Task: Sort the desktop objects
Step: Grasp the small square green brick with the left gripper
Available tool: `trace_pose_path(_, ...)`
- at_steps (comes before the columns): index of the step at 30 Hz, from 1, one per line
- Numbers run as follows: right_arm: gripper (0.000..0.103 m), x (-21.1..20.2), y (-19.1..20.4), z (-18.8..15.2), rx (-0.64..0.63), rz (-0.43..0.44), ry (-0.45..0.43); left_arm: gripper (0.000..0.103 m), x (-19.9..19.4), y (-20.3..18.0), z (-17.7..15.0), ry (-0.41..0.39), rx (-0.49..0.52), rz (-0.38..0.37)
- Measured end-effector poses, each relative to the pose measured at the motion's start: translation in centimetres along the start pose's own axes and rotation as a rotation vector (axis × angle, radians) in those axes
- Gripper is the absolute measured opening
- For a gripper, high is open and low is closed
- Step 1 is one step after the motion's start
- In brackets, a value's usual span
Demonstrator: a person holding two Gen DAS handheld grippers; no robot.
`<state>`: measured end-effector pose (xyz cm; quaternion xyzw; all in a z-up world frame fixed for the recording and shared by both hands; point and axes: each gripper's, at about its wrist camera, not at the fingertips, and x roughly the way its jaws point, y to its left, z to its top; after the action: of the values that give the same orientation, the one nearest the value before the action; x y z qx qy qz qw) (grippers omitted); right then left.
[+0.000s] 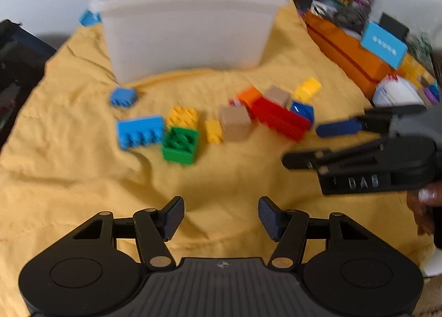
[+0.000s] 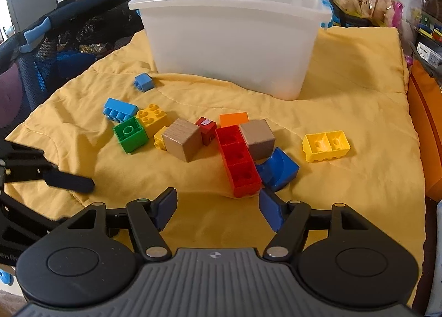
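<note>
Both claws are spread and hold nothing. The right claw (image 2: pixel 218 212) hovers low over the yellow quilted cloth (image 2: pixel 345 90), its right pad just beside the near end of the long red plastic brick (image 2: pixel 238 161); the left claw (image 1: pixel 221 219) hangs further back, w/ bare cloth between its pads. The loose pieces lie in a cluster on the cloth, in front of the translucent white plastic bin (image 2: pixel 232 38), which appears to be the drop point.

The red brick is judged the likely next pick. It lies open side up, wedged btw. a pale wooden cube (image 2: pixel 257 139) and a dark blue curved brick (image 2: pixel 277 169). The long sides should be straddled and the brick lifted straight up so neighbours aren't dragged along.
</note>
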<state>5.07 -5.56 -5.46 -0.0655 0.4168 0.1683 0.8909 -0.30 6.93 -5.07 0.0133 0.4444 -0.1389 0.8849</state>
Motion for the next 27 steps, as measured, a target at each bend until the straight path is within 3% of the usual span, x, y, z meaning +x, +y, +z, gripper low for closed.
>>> trace_pose_path(3, 0.070, 0.1, 0.0, 0.0, 0.007, -0.002, 0.005, 0.063, 0.0, 0.7, 0.5, -0.013, -0.021, 0.027)
trace_pose_path(11, 0.071, 0.5, 0.1, 0.2, 0.015, -0.007, 0.009, 0.063, -0.1, 1.0, 1.1, -0.047, 0.003, 0.000)
trace_pose_path(18, 0.060, 0.4, 0.7, 1.1, -0.047, -0.075, -0.047, 0.063, 0.9, 1.7, 2.3, -0.061, 0.039, 0.011)
trace_pose_path(21, 0.046, 1.1, 0.6, 1.5, -0.076, -0.094, -0.034, 0.061, 2.1, 1.9, 3.0, -0.057, 0.071, 0.030)
trace_pose_path(24, 0.046, 2.0, 0.9, 1.6, -0.151, -0.135, -0.035, 0.051, 3.6, 2.2, 3.7, -0.037, 0.078, 0.031)
trace_pose_path(27, 0.045, 2.7, 1.0, 1.5, -0.189, -0.156, -0.015, 0.034, 4.8, 2.6, 3.9, -0.002, 0.069, 0.026)
